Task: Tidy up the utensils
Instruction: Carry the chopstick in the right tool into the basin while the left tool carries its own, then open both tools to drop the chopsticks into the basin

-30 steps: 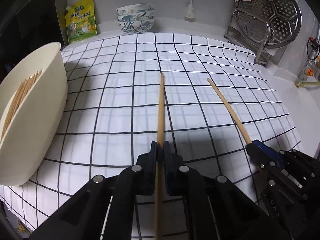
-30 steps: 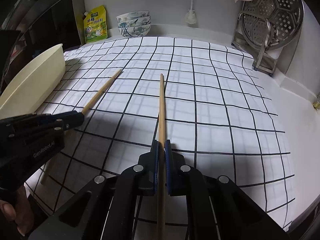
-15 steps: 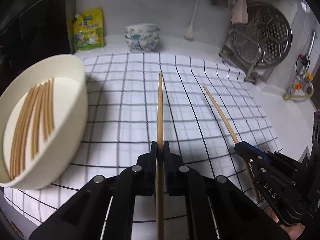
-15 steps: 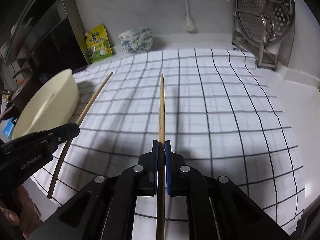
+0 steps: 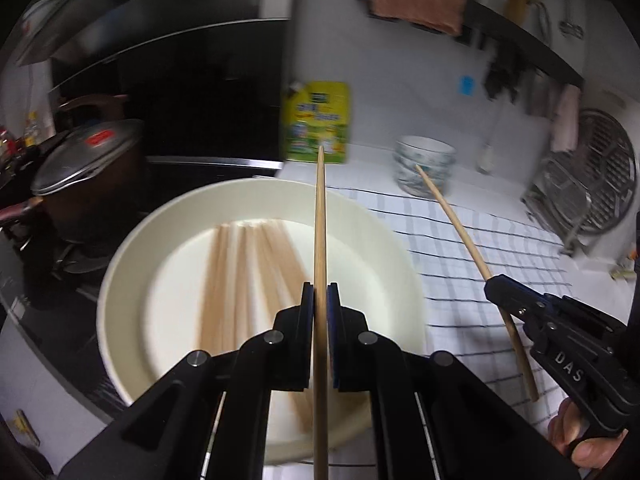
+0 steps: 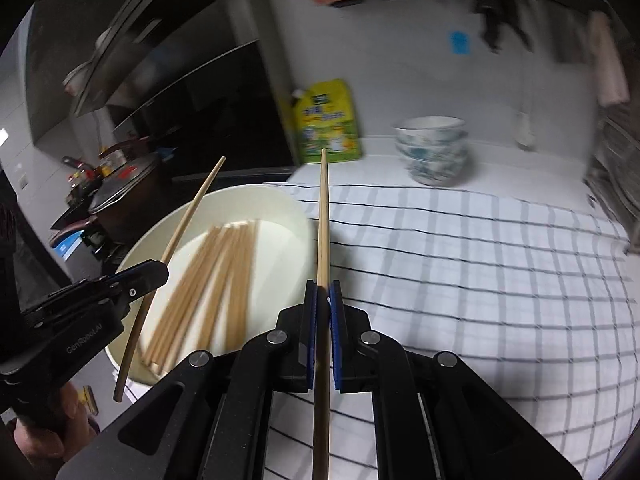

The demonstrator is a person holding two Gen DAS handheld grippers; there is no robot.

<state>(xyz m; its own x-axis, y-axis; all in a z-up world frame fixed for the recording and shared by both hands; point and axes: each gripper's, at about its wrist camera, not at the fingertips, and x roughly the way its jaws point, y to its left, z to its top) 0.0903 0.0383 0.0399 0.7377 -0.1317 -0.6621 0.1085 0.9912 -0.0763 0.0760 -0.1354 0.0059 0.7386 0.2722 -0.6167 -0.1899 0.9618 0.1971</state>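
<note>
1. Bamboo-pale chopsticks, thin, round and plain; two are in grip, one to each gripper.
2. Far left, left wrist view: dark pot with a metal lid on the stove beside the desk.
3. Cream basin at the desk's left edge. Loose chopsticks lie side by side on its floor; motion blur smears them, roughly seven or eight, exact count not readable.
4. Left gripper pressed together, pinching the left chopstick partway along; the stick runs straight ahead and crosses above the basin.
5. Right gripper likewise clamped on the right chopstick, whose shaft lies over the basin's right rim and the checked cloth.
6. Behind: one yellow-green pouch against the wall, then a stack of patterned bowls, three by the rims. Steamer rack far right.
7. Change from a second ago: both grippers were low over the middle of the cloth, with the basin off at the left edge of view. Both have since swung left and up; the basin now sits squarely under the left gripper. Grips unchanged, each stick clamped throughout.
8. A hand shows at the right gripper's handle.
</note>
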